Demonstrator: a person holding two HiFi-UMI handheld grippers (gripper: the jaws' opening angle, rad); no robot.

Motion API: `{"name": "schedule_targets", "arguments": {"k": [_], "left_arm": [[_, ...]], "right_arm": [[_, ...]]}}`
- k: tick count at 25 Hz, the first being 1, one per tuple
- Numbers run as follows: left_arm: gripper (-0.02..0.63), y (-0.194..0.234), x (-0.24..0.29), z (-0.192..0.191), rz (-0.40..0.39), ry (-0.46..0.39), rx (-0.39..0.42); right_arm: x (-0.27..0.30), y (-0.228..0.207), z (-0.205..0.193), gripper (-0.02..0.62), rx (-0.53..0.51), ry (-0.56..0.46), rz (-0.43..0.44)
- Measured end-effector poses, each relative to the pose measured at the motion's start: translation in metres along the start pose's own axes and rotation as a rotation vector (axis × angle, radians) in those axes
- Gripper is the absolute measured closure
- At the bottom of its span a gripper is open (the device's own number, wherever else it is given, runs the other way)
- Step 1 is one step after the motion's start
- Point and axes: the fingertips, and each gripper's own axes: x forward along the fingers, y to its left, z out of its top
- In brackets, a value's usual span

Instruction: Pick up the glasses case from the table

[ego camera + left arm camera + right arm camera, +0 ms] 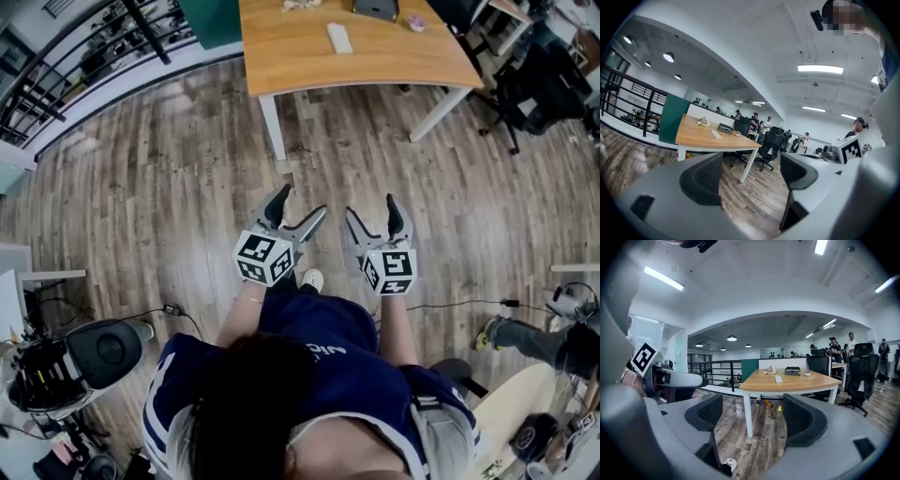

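We hold the left gripper (302,202) and the right gripper (370,206) side by side above the wooden floor (169,187), each pointing roughly level toward the table (281,56), which stands well apart from both. In the left gripper view, its jaws are spread wide, and between the dark pads we see only floor planks and a white table leg. The right gripper view shows the same: jaws spread wide, nothing gripped, only floor and our own shoe (729,464) low in the gap. The marker cubes face up toward the head camera, just above our wrists. The glasses case (339,37), a pale oblong, lies flat on the light wooden tabletop toward its far side, clear of the edges. Near it, further back, sits a dark box (375,8), with a small pink thing (416,22) to the right of the box and a pale bundle (302,5) to its left. A black office chair (539,75) stands to the right of the table, and people stand further back in the room.
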Motion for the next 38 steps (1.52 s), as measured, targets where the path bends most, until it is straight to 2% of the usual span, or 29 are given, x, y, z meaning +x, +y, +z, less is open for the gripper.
{"name": "schedule_targets", "arguments": {"k": [5,10,18,24,31,34,38], "left_arm": [[0.221,0.024,0.036,0.011,-0.032,0.007,0.004],[0.221,0.052,0.074,0.031,-0.095,0.04,0.06],[0.221,0.136,0.121,0.076,-0.134,0.041,0.098],[0.221,0.173,0.143,0.084,-0.169,0.064,0.117],[0.221,0.206,0.164,0.094,-0.182,0.072,0.114],[0.221,0.211,0.169,0.087,-0.188,0.087,0.091],[0.221,0.221,0.179,0.082,-0.186,0.115,0.094]], "right_arm": [[0.032,-0.007,0.0,0.202,-0.01,0.034,-0.01],[0.082,-0.021,0.014,0.204,-0.015,0.053,-0.045],[0.172,-0.022,0.037,0.206,-0.014,0.077,-0.092],[0.216,-0.021,0.044,0.207,-0.053,0.098,-0.127],[0.249,-0.018,0.043,0.21,-0.01,0.115,-0.142],[0.253,-0.022,0.038,0.213,-0.01,0.144,-0.15],[0.272,-0.03,0.04,0.215,0.002,0.131,-0.149]]}}
